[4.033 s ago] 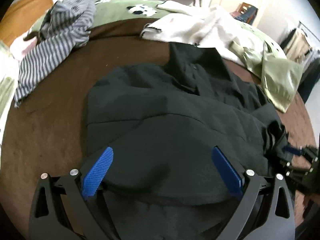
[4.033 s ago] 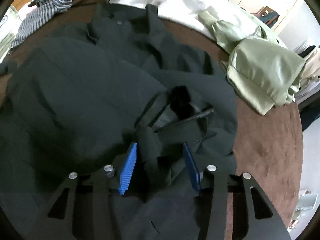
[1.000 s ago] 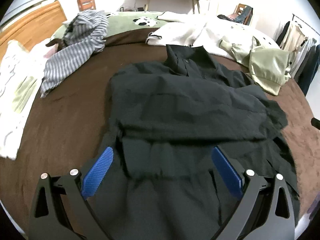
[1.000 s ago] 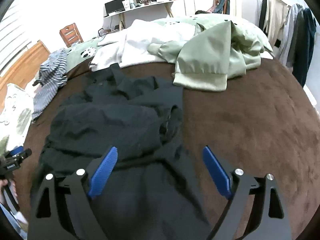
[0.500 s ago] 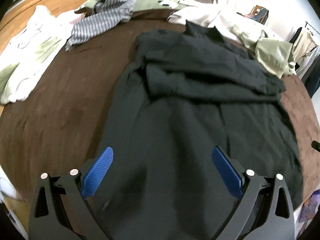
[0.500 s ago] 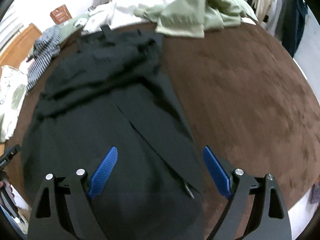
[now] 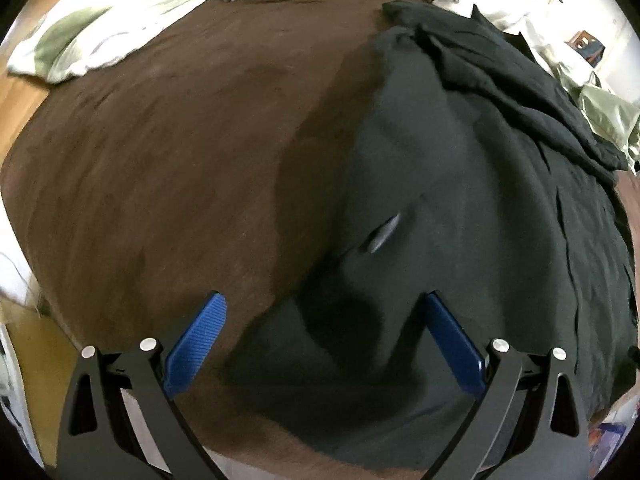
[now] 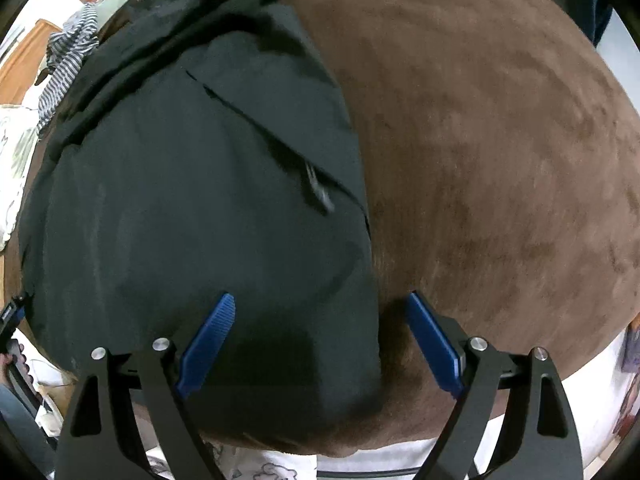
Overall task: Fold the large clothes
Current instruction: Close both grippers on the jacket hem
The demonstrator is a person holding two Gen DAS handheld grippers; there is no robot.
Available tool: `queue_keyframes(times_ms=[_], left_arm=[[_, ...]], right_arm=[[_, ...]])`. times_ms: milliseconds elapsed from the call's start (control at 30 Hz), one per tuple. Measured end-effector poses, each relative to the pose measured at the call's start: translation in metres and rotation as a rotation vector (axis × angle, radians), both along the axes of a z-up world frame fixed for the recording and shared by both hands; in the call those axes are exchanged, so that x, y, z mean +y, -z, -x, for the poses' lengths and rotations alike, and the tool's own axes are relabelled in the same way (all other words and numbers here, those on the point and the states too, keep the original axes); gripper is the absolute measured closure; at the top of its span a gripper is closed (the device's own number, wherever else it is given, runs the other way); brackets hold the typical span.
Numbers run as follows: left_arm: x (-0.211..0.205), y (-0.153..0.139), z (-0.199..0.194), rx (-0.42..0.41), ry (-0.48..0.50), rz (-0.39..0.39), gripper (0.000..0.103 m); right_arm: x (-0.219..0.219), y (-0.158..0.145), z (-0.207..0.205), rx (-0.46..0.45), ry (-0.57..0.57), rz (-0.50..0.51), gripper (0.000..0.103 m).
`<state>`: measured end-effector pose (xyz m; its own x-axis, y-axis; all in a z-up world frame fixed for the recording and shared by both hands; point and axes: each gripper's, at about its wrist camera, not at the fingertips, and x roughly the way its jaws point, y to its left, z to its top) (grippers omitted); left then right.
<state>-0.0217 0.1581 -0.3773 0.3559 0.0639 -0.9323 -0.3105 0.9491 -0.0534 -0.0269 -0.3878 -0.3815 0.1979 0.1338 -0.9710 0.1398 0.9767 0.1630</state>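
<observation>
A brown blanket (image 8: 500, 140) filled both views, and the black coat (image 7: 480, 208) lay spread on it, right of centre in the left wrist view and left of centre in the right. The left gripper (image 7: 322, 336) and right gripper (image 8: 320, 338) hung spread wide and empty, each straddling a bottom corner of the hem. A shallow pinch might catch only the top layer, or blanket too. A second earlier both cameras stood higher, showing the far desk.
</observation>
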Motion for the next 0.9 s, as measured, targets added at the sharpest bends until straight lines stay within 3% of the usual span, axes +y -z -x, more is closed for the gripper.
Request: queue_keyframes(times_ms=[233,400,700,800,900], left_arm=[[0.015,0.018,0.022,-0.016,-0.033,0.133,0.006],[0.006,0.021,0.025,-0.014,0.006,0.16,0.007],[0.006,0.011,0.023,0.002,-0.017,0.253,0.032],[0.002,0.009,0.015,0.009,-0.013,0.337,0.05],[-0.01,0.013,0.006,0.058,0.059,0.332,0.062]], right_arm=[[0.0,0.015,0.01,0.004,0.024,-0.035,0.016],[-0.001,0.015,0.012,0.012,-0.002,-0.039,0.017],[0.023,0.006,0.016,0.02,0.003,-0.03,0.047],[0.025,0.002,0.012,0.021,-0.005,-0.053,0.067],[0.03,0.0,0.007,0.03,-0.022,-0.055,0.082]])
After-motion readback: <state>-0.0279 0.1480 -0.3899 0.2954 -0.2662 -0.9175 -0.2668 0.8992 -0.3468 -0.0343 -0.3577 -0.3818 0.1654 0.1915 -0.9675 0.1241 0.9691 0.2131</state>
